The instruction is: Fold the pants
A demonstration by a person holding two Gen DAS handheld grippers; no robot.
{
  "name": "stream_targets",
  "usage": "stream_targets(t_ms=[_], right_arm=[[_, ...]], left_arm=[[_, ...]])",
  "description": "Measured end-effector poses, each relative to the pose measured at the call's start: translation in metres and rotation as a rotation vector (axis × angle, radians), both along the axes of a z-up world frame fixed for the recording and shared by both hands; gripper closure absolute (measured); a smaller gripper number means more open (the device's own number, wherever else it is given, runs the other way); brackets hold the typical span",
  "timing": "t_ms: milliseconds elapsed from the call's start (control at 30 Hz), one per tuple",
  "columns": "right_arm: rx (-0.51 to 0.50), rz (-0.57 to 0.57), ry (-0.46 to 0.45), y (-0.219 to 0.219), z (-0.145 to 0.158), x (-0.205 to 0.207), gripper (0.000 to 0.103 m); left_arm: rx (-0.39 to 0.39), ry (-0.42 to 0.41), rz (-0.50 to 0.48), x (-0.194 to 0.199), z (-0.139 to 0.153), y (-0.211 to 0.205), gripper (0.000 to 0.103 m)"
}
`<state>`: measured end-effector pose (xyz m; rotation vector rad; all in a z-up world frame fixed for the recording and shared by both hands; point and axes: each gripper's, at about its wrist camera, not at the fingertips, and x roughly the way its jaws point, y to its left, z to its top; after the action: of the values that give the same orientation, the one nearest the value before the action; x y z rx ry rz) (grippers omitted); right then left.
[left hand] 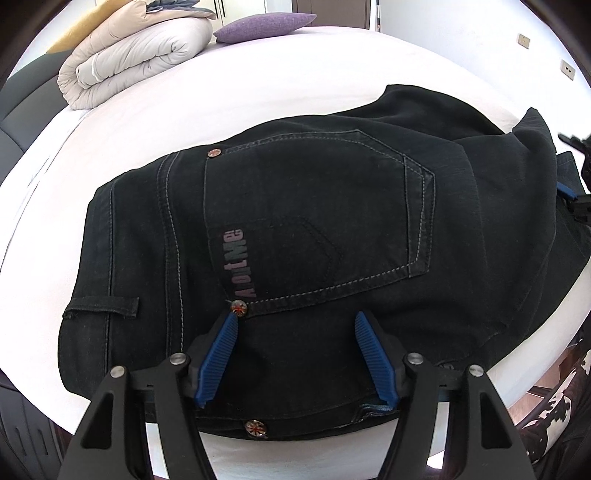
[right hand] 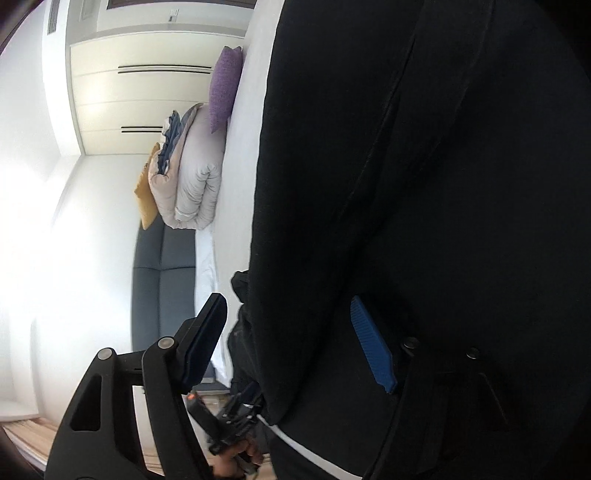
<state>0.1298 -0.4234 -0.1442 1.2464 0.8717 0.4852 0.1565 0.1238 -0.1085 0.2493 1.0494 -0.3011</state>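
Pants (left hand: 295, 229) lie in front of you on the white bed (left hand: 258, 81), black denim with the seat side up, so the back pocket (left hand: 314, 214) with its grey stitching and printed lettering faces your left wrist camera. Your left gripper (left hand: 295, 325) points steeply down at the near edge of the cloth, just below that pocket; its blue pads (left hand: 221, 350) stand apart, nothing is pinched between them, and the left pad's tip sits right beside a round metal rivet (left hand: 239, 307) at the pocket corner. Another rivet (left hand: 255, 428) shows at the very near hem, by the edge of the mattress. Your right gripper (right hand: 288, 306) is turned on its side, so the room looks tipped over in its camera. Its jaws are spread, with a fold of the dark fabric (right hand: 406, 221) hanging between them: one blue pad (right hand: 373, 347) lies against the cloth, the other finger (right hand: 207, 332) stands clear of it on the bed side, so the cloth is not clamped. From the left camera, that gripper shows only at the far right edge, beside the bunched-up legs. Behind the pants, well apart, a rolled beige duvet (left hand: 129, 62) and a purple cushion (left hand: 262, 26) rest at the head of the bed.
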Motion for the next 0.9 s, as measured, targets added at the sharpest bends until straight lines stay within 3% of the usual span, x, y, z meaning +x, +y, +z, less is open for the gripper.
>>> stream_targets(t_ms=[133,267,400,533,633,767,900], right_arm=[[0.069,-0.031,0.046,0.024,-0.01,0.017,0.035],[0.058,-0.052,0.057,0.033,0.004,0.018,0.034],[0.002,-0.105,-0.028,0.028,0.047,0.018,0.033],[-0.116,-0.091,-0.141,0.036,0.105,0.047,0.032],[-0.148,-0.102,-0.179,0.029,0.135,0.059,0.032],[-0.275,-0.15,-0.228,-0.015,0.156,0.043,0.032],[-0.515,-0.173,-0.193,-0.124,0.144,0.04,0.032]], left_arm=[[-0.002,-0.01,0.002,-0.003,0.0,0.001,0.034],[-0.006,-0.016,0.0,-0.005,0.002,0.002,0.034],[-0.009,-0.022,-0.004,-0.007,0.002,0.003,0.033],[-0.011,-0.024,-0.001,-0.009,0.002,0.003,0.033],[-0.009,-0.026,0.002,-0.01,0.003,0.003,0.033],[-0.013,-0.03,0.0,-0.011,0.003,0.004,0.033],[-0.013,-0.028,-0.007,-0.011,0.003,0.004,0.033]])
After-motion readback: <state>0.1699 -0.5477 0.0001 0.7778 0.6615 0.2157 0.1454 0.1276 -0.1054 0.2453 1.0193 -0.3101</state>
